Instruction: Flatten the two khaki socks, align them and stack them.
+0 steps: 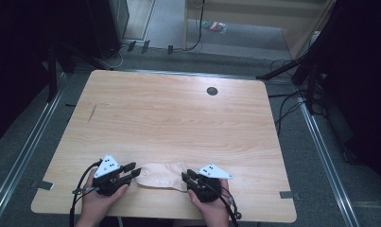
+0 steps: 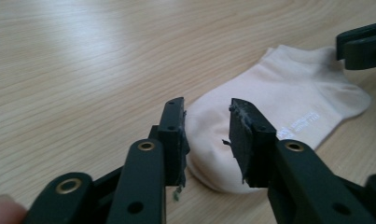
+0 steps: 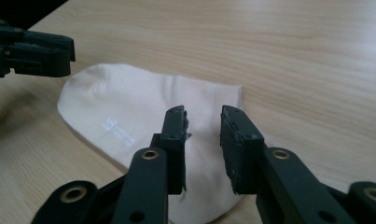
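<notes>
A pale pink ankle sock (image 1: 161,175) lies flat near the front edge of the wooden table (image 1: 169,118). My left gripper (image 1: 134,171) is open at the sock's left, toe end; its jaws straddle that end of the sock (image 2: 269,98) with a gap between them (image 2: 206,135). My right gripper (image 1: 185,178) is open at the sock's right end, over the cuff. In the right gripper view the sock (image 3: 129,107) stretches away from the parted jaws (image 3: 203,140), and the left gripper's jaw (image 3: 31,49) shows at the far end.
A dark round grommet (image 1: 212,91) sits in the table's far right part. Cables and black stand legs (image 1: 292,71) lie on the floor beyond and to the right of the table. Metal rails (image 1: 18,156) run along both sides.
</notes>
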`<act>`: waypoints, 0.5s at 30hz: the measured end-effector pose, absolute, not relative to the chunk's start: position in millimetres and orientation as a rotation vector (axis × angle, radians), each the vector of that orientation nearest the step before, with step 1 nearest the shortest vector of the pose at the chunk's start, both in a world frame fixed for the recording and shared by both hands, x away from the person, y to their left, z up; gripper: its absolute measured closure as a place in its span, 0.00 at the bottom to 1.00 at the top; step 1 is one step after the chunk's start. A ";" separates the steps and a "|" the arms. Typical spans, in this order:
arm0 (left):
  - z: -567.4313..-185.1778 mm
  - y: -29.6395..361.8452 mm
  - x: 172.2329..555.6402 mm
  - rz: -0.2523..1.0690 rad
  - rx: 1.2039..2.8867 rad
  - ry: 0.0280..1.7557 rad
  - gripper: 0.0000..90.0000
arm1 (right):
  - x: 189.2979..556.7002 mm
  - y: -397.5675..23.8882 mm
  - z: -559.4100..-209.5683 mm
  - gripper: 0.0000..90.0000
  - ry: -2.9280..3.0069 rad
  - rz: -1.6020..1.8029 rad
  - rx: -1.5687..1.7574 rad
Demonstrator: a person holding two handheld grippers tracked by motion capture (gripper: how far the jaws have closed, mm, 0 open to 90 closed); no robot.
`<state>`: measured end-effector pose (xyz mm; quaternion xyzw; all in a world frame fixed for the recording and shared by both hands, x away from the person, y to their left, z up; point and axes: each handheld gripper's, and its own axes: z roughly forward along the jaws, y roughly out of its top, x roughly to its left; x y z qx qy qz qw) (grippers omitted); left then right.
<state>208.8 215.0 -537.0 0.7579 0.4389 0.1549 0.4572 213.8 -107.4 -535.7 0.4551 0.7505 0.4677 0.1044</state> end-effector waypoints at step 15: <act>-527.0 255.3 211.5 0.477 1.704 1.226 0.15 | 227.3 -146.0 -519.9 0.22 2.097 1.405 1.303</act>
